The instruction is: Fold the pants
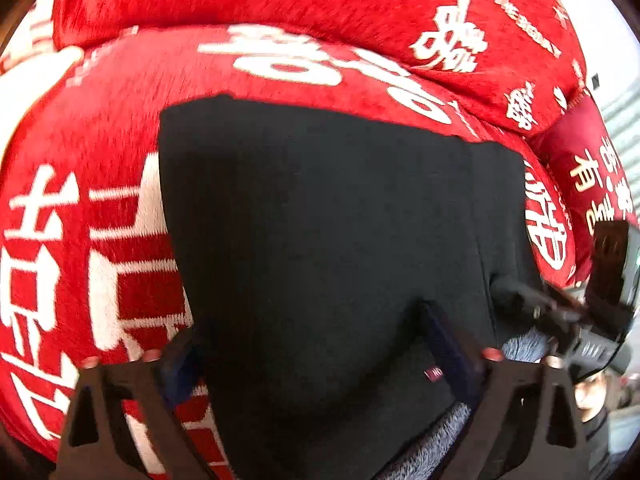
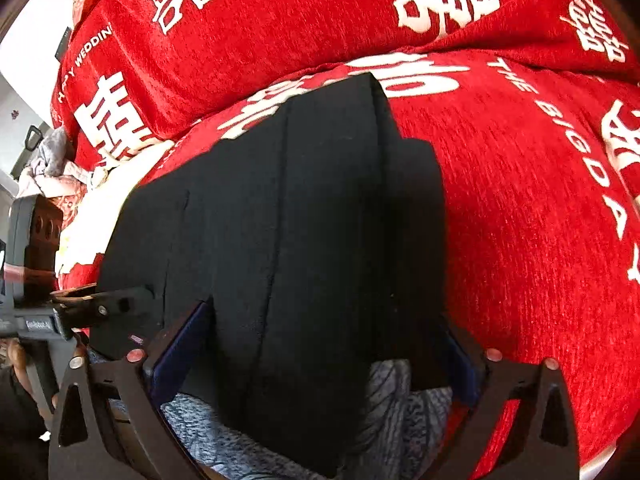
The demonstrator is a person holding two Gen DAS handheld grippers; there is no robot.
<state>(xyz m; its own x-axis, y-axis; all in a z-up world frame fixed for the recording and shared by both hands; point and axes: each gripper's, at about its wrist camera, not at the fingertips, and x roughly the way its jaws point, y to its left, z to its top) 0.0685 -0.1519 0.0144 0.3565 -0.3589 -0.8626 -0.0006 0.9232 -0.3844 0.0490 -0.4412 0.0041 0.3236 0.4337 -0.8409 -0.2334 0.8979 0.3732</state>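
The black pants [image 1: 320, 208] lie folded into a thick flat bundle on a red bedspread [image 1: 100, 128] with large white characters. Grey fleece lining [image 1: 436, 440] shows at the near end. My left gripper [image 1: 316, 332] hovers open over the near part of the bundle, its pads apart from the cloth. In the right wrist view the pants [image 2: 288, 220] run away from the camera, with the lining [image 2: 392, 396] at the bottom. My right gripper [image 2: 328, 328] stands open astride them, nothing pinched. Each gripper shows in the other's view: the right gripper [image 1: 520, 296], the left gripper [image 2: 120, 300].
Red pillows [image 2: 280, 20] with white lettering are piled at the far side of the bed. A darker red cushion [image 1: 580, 168] lies to the right. Crumpled grey and pink clothes [image 2: 56, 160] sit at the bed's left edge by a white wall.
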